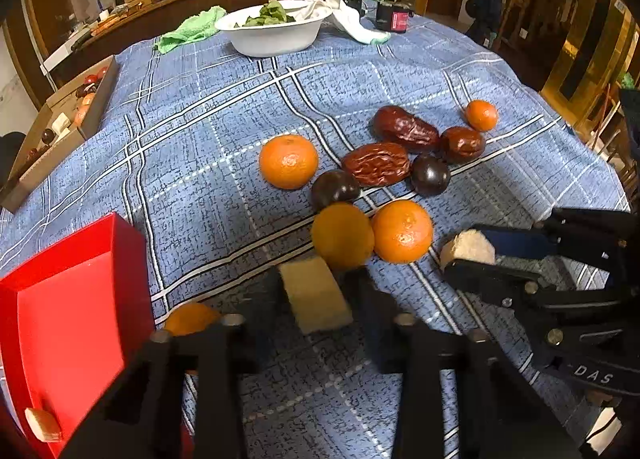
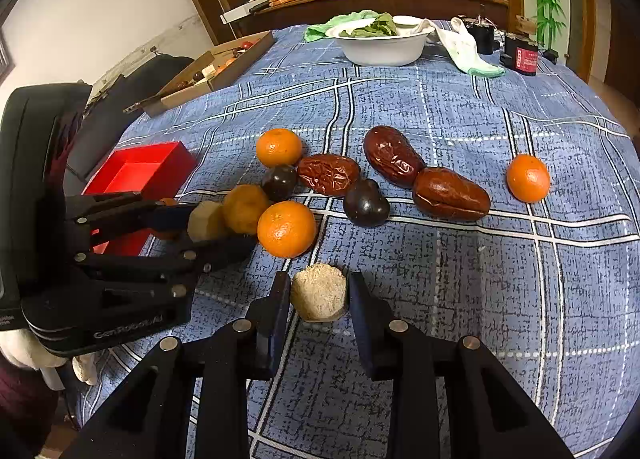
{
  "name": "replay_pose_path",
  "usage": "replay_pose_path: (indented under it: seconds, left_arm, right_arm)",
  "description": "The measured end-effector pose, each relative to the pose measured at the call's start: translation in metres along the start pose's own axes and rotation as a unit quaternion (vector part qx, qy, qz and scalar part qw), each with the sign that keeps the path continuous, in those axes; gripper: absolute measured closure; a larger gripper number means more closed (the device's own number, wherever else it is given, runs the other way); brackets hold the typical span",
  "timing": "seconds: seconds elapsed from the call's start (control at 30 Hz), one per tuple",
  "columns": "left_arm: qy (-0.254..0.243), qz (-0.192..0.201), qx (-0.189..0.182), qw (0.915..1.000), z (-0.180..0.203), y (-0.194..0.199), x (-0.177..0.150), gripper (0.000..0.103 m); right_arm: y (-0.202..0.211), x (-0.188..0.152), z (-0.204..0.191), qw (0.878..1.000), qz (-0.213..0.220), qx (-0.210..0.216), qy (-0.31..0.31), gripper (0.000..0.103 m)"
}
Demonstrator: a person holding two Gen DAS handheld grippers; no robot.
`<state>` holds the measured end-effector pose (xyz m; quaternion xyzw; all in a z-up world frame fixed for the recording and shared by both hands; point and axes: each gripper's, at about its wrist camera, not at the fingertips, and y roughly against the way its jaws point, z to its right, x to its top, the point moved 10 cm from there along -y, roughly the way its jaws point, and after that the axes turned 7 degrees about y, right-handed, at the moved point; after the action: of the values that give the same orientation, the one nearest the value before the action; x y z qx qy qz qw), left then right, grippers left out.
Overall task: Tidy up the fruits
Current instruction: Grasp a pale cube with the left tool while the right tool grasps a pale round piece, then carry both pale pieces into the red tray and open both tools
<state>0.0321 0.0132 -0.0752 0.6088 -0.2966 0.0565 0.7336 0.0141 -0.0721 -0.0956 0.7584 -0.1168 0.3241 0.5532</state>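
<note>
The red box (image 1: 76, 299) sits at the table's left edge, apparently empty; one orange (image 1: 191, 317) lies just beside it. The left gripper (image 1: 316, 283), fingers wide and holding nothing, points at the near-left orange (image 1: 342, 235) of the heap, almost touching it. The remaining oranges, dates (image 2: 328, 174) and dark plums (image 2: 366, 203) lie clustered mid-table; one orange (image 2: 528, 177) lies apart at right. The right gripper (image 2: 319, 293) hovers low, fingers wide, empty. Judgement: sorting has barely begun; the next move requires straddling that orange without nudging its neighbour (image 1: 402, 231), then closing.
</note>
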Motion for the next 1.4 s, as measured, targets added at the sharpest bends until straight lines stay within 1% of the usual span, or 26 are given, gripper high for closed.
replay_pose_path:
  seconds: [0.03,0.17,0.3,0.4,0.47,0.5,0.53,0.6,0.7,0.77,0.87,1.0,1.07,1.17,1.3,1.4]
  left_arm:
    - [0.008,0.003,-0.008,0.9999,0.000,0.002,0.000,0.082]
    - [0.026,0.024,-0.013,0.9993,0.000,0.017,-0.002,0.081]
    - [0.049,0.050,-0.033,0.9970,0.000,0.044,-0.008,0.081]
    - [0.074,0.068,-0.045,0.9940,-0.009,0.065,-0.014,0.081]
    - [0.096,0.081,-0.045,0.9910,-0.023,0.080,-0.020,0.081]
    - [0.109,0.089,-0.039,0.9892,-0.035,0.089,-0.024,0.081]
    - [0.118,0.094,-0.031,0.9881,-0.045,0.094,-0.025,0.081]
    - [0.142,0.105,-0.007,0.9841,-0.075,0.106,-0.031,0.081]
    - [0.187,0.112,0.022,0.9757,-0.124,0.119,-0.039,0.081]
    - [0.207,0.117,0.041,0.9704,-0.154,0.126,-0.041,0.081]
    - [0.223,0.119,0.061,0.9656,-0.187,0.130,-0.043,0.081]
    - [0.248,0.114,0.069,0.9597,-0.224,0.125,-0.047,0.081]
    - [0.258,0.109,0.068,0.9576,-0.236,0.118,-0.049,0.081]
    - [0.267,0.101,0.064,0.9562,-0.245,0.109,-0.052,0.081]
    - [0.281,0.089,0.050,0.9541,-0.253,0.096,-0.055,0.081]
    - [0.290,0.088,0.047,0.9517,-0.256,0.094,-0.058,0.081]
  right_arm:
    - [0.001,-0.001,0.000,1.000,0.000,0.001,-0.003,0.071]
    - [0.008,-0.006,-0.002,1.000,0.005,0.005,-0.013,0.072]
    - [0.020,-0.009,-0.008,1.000,0.014,0.005,-0.018,0.072]
    - [0.031,-0.006,-0.019,1.000,0.023,0.008,-0.015,0.071]
    - [0.038,-0.001,-0.030,0.999,0.030,0.010,-0.005,0.071]
    - [0.041,0.003,-0.037,0.999,0.034,0.012,0.001,0.071]
    - [0.043,0.007,-0.045,0.999,0.037,0.015,0.007,0.071]
    - [0.046,0.016,-0.064,0.999,0.042,0.027,0.019,0.071]
    - [0.045,0.030,-0.099,0.997,0.046,0.053,0.042,0.071]
    - [0.037,0.040,-0.125,0.995,0.043,0.072,0.055,0.071]
    - [0.019,0.052,-0.161,0.992,0.035,0.092,0.073,0.071]
    - [-0.010,0.060,-0.200,0.990,0.015,0.115,0.085,0.071]
    - [-0.026,0.062,-0.217,0.989,0.007,0.110,0.098,0.071]
    - [-0.048,0.064,-0.229,0.989,-0.005,0.096,0.112,0.070]
    - [-0.074,0.063,-0.237,0.989,-0.026,0.089,0.112,0.070]
    - [-0.084,0.061,-0.238,0.989,-0.033,0.085,0.116,0.070]
